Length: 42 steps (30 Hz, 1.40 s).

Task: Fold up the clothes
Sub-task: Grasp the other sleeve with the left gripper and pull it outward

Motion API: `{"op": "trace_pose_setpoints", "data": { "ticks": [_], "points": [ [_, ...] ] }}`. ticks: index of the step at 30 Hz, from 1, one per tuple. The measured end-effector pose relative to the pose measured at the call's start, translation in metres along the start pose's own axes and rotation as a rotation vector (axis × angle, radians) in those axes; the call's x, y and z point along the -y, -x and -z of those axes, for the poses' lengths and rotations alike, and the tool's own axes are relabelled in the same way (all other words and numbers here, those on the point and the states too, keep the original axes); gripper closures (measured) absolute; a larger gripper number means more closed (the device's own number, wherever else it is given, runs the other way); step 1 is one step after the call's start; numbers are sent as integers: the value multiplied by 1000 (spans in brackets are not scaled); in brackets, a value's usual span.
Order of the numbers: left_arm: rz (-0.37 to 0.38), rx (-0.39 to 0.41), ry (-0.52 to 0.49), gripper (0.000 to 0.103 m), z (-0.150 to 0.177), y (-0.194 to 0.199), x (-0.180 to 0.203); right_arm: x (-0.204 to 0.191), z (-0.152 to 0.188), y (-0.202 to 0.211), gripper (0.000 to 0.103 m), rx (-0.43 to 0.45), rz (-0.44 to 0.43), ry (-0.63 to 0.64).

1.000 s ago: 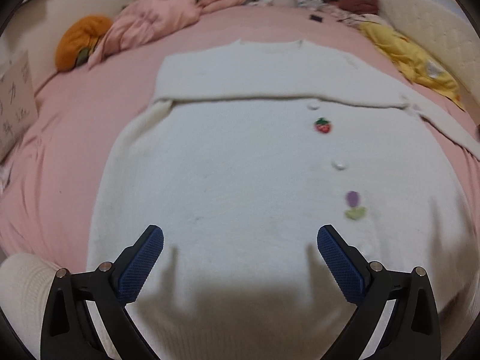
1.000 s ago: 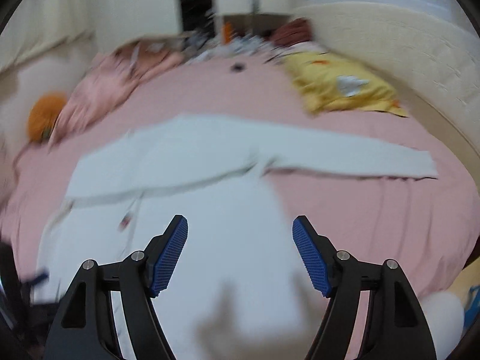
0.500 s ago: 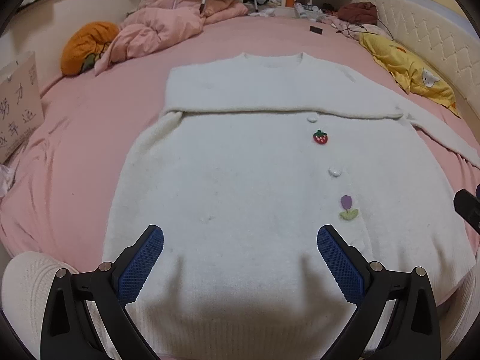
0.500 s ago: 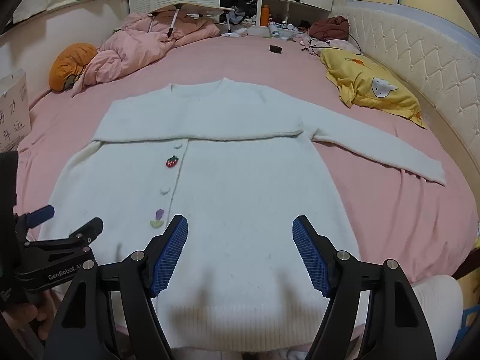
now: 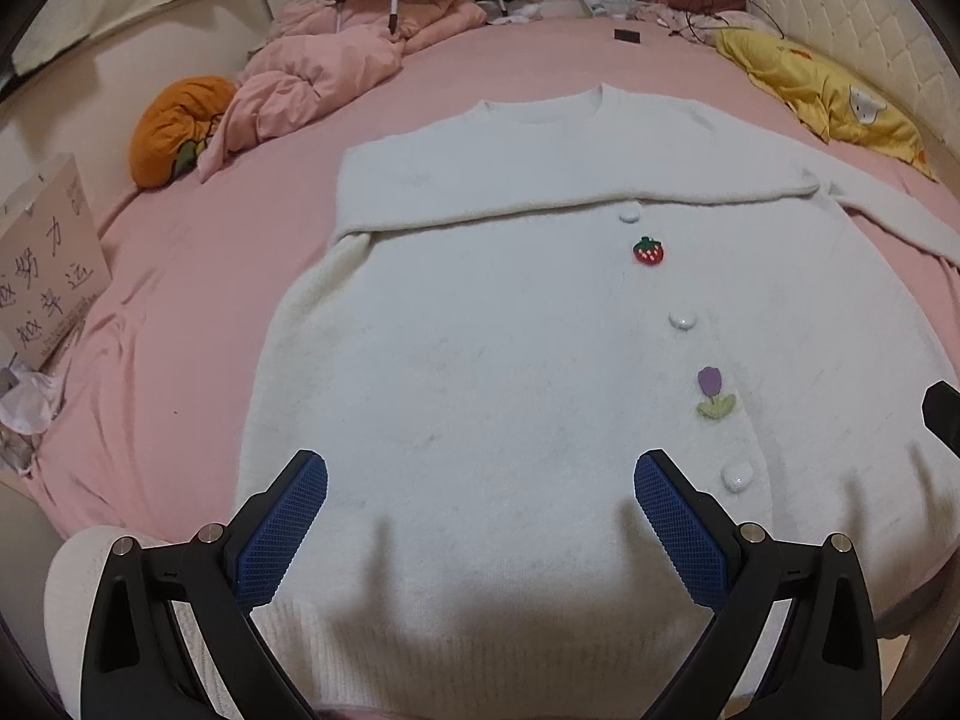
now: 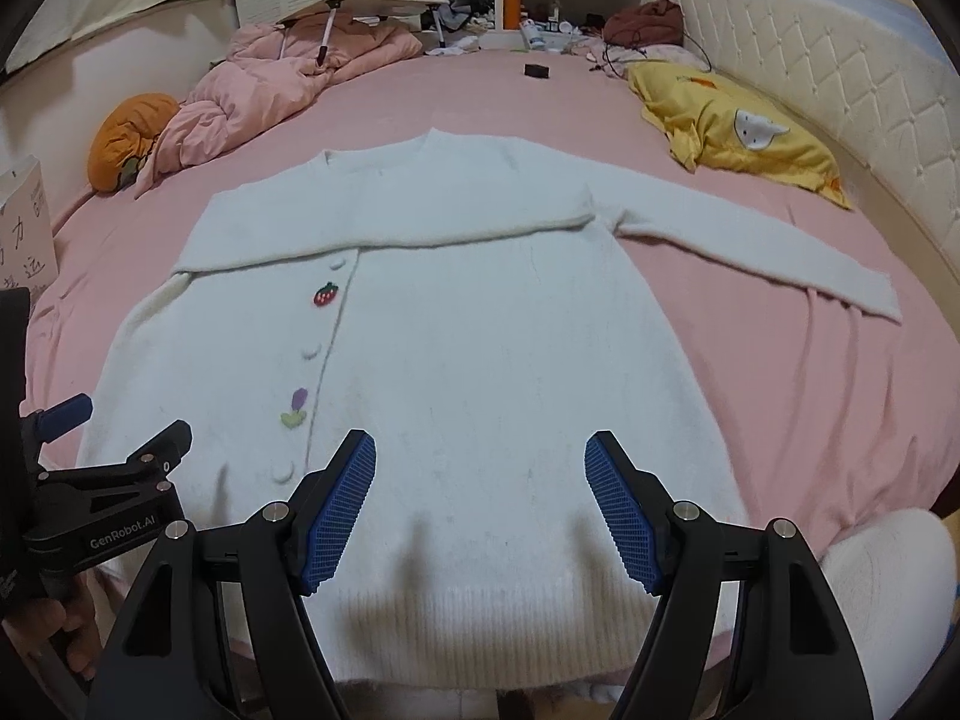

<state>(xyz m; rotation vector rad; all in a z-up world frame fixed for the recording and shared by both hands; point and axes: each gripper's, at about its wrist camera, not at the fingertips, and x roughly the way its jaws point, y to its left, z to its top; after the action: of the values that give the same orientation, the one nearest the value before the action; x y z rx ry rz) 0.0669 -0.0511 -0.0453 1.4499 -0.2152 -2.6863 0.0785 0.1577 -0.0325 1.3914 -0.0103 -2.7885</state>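
Note:
A white fluffy cardigan [image 5: 510, 312] [image 6: 468, 324] lies flat on the pink bed, with a strawberry patch [image 5: 648, 251] and a purple flower patch [image 5: 713, 390] beside its buttons. One sleeve is folded across the chest [image 6: 384, 228]; the other sleeve [image 6: 768, 258] stretches out to the right. My left gripper [image 5: 480, 510] hovers open over the hem's left half, nothing between its blue pads. My right gripper [image 6: 480, 498] hovers open over the hem's right half, also empty. In the right wrist view the left gripper [image 6: 108, 468] shows at the left edge, held by a hand.
A pink bedsheet [image 6: 810, 396] covers the bed. At the back left lie a crumpled pink duvet [image 5: 324, 84] and an orange cushion [image 5: 174, 126]. A yellow pillow [image 6: 738, 132] lies at the right by the padded headboard [image 6: 828, 84]. A cardboard sign [image 5: 48, 258] stands at the left.
Both grippers have sunk slightly toward the hem, so the cardigan looks nearer. The right view, blurred a second ago, has steadied. Both stay open.

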Motion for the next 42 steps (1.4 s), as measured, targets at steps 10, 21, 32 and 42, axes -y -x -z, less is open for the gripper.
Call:
{"op": "trace_pose_setpoints", "data": {
  "ticks": [10,21,32,42],
  "points": [
    [-50,-7,-93,0,-18,-9,22,14,5,-9,30,32,-68,-48],
    [34,164,-615,2,-139,-47,160,86,-3,-26,30,70,-124,-354],
    [165,-48,-709,25,-205,-126,269,103,-9,-49,30,17,-234,-438],
    [387,-167,-435,88,-244,-141,218,112,-8,-58,30,-24,-285,-513]
  ]
}}
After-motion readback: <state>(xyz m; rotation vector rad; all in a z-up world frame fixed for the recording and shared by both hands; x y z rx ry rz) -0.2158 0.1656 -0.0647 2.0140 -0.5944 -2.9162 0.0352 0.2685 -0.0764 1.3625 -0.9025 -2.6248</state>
